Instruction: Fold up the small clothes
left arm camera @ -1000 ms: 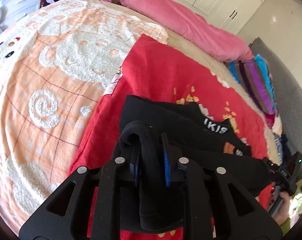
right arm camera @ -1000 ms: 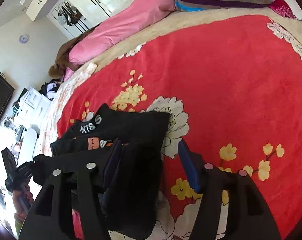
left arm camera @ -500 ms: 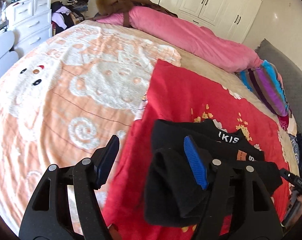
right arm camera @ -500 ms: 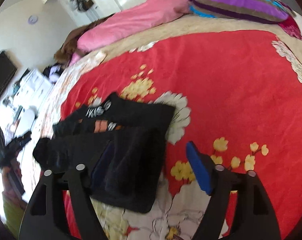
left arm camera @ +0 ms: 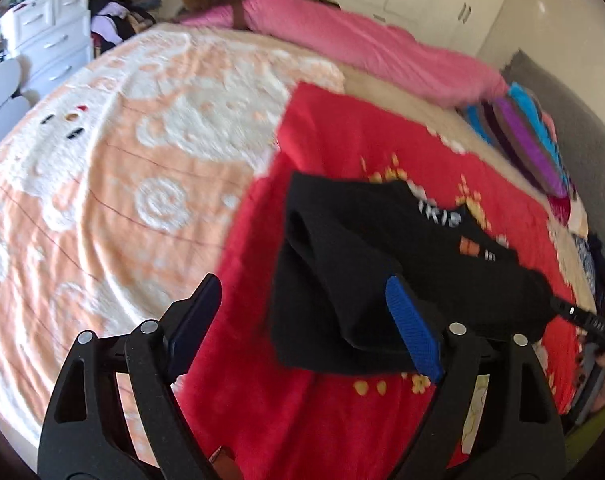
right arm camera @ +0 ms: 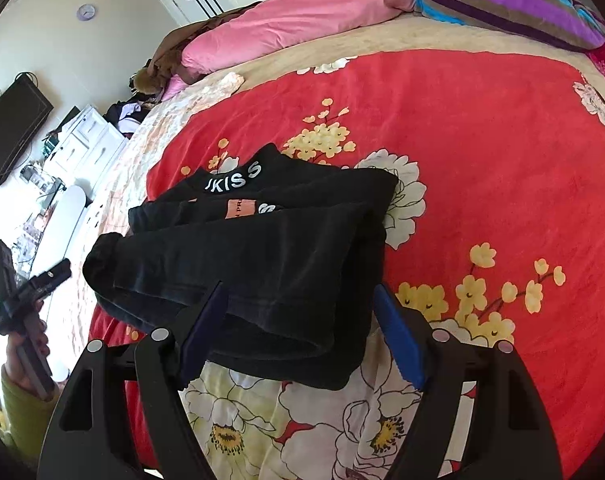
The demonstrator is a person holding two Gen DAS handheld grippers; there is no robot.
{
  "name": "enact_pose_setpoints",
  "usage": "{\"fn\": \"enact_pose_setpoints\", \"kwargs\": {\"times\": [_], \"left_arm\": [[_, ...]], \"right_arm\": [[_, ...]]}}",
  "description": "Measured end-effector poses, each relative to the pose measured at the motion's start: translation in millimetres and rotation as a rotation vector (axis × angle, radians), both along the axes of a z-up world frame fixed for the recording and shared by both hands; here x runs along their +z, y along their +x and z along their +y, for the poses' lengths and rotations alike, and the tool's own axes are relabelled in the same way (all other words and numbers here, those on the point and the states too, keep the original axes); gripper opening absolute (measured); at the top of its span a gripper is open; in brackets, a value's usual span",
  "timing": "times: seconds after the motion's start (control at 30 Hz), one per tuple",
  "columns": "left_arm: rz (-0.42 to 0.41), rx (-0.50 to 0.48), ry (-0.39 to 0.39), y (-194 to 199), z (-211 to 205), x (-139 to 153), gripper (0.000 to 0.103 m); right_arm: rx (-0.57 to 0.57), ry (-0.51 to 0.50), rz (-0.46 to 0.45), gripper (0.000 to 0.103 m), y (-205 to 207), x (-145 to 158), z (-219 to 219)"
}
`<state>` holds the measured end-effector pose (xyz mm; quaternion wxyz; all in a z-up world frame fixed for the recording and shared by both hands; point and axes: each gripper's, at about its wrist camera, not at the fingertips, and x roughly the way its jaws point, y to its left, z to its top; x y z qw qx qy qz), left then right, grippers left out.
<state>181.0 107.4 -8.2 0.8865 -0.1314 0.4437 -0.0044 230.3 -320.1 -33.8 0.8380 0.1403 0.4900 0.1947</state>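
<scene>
Black garment [right arm camera: 262, 256] lies folded on the red blanket [right arm camera: 482, 152] of the bed, free of both grippers. A sec ago the left gripper [left arm camera: 302, 320] was clamped on its edge; now its fingers are opening, nothing between them, cloth just ahead & to the right. Right gripper [right arm camera: 298, 320] fingers apart, straddling the near edge w/o pressing. Fold looks set; release nearly done.
</scene>
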Motion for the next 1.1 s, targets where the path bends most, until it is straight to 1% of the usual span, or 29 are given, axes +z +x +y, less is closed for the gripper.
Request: {"fn": "enact_pose_setpoints", "kwargs": {"times": [0.03,0.07,0.13,0.17,0.2,0.23,0.27,0.3,0.33,0.37,0.4,0.47,0.5,0.57,0.63,0.7,0.73,0.8,0.83,0.87,0.9,0.93,1.0,1.03,1.1], "left_arm": [[-0.002,-0.019,0.004,1,-7,-1,0.077],[0.000,-0.041,0.025,3,-16,-3,0.077],[0.004,-0.049,0.068,5,-27,-9,0.077],[0.016,-0.037,0.083,8,-31,-14,0.077],[0.027,-0.028,0.082,10,-32,-18,0.075],[0.036,-0.033,0.072,14,-33,-22,0.061],[0.038,-0.047,0.065,17,-35,-24,0.047],[0.036,-0.059,0.062,21,-36,-25,0.021],[0.035,-0.063,0.059,24,-37,-25,0.009],[0.026,-0.063,0.037,28,-34,-23,0.008],[0.019,-0.061,-0.002,31,-30,-20,0.007],[-0.006,-0.038,-0.109,38,-18,-12,0.006],[-0.020,-0.027,-0.139,42,-13,-8,0.006],[-0.047,0.000,-0.192,50,-2,-1,0.006],[-0.064,0.027,-0.239,60,6,1,0.006],[-0.072,0.076,-0.316,75,16,-3,0.006],[-0.077,0.091,-0.340,81,19,-5,0.007],[-0.092,0.126,-0.376,95,24,-13,0.011],[-0.099,0.141,-0.392,101,25,-17,0.019],[-0.114,0.151,-0.407,105,27,-22,0.024],[-0.123,0.156,-0.404,108,28,-25,0.032],[-0.129,0.159,-0.401,109,29,-28,0.035],[-0.119,0.166,-0.407,112,34,-36,0.037],[-0.111,0.180,-0.406,112,38,-38,0.038],[-0.120,0.198,-0.406,109,47,-37,0.039]], "right_arm": [[0.003,-0.006,0.004,0.074,0,-1,0],[0.002,-0.012,0.010,0.074,0,-2,0],[0.005,-0.006,0.029,0.073,1,-7,0],[0.010,-0.001,0.037,0.069,1,-9,0],[0.021,-0.001,0.045,0.058,2,-11,2],[0.028,-0.022,0.035,0.045,1,-10,4],[0.045,-0.039,0.017,0.038,1,-9,7],[0.059,-0.038,0.006,0.024,0,-7,8],[0.061,-0.029,-0.001,0.014,1,-6,7],[0.061,0.006,-0.012,0.013,3,-3,5],[0.054,0.038,-0.016,0.011,5,-2,2],[0.027,0.158,-0.013,0.009,12,-1,-6],[0.014,0.249,-0.009,0.009,17,0,-12],[-0.027,0.355,-0.016,0.009,29,1,-19],[-0.077,0.409,-0.040,0.009,40,2,-25],[-0.135,0.464,-0.036,0.009,49,-3,-32],[-0.170,0.495,-0.034,0.010,54,-7,-37],[-0.215,0.525,-0.050,0.014,61,-11,-43],[-0.226,0.534,-0.060,0.017,64,-14,-46],[-0.239,0.533,-0.069,0.036,67,-15,-49],[-0.273,0.515,-0.082,0.060,69,-16,-53],[-0.289,0.516,-0.097,0.064,70,-17,-57],[-0.302,0.514,-0.100,0.065,73,-19,-62],[-0.306,0.495,-0.097,0.066,73,-20,-62],[-0.292,0.444,-0.099,0.070,74,-18,-59]]}}
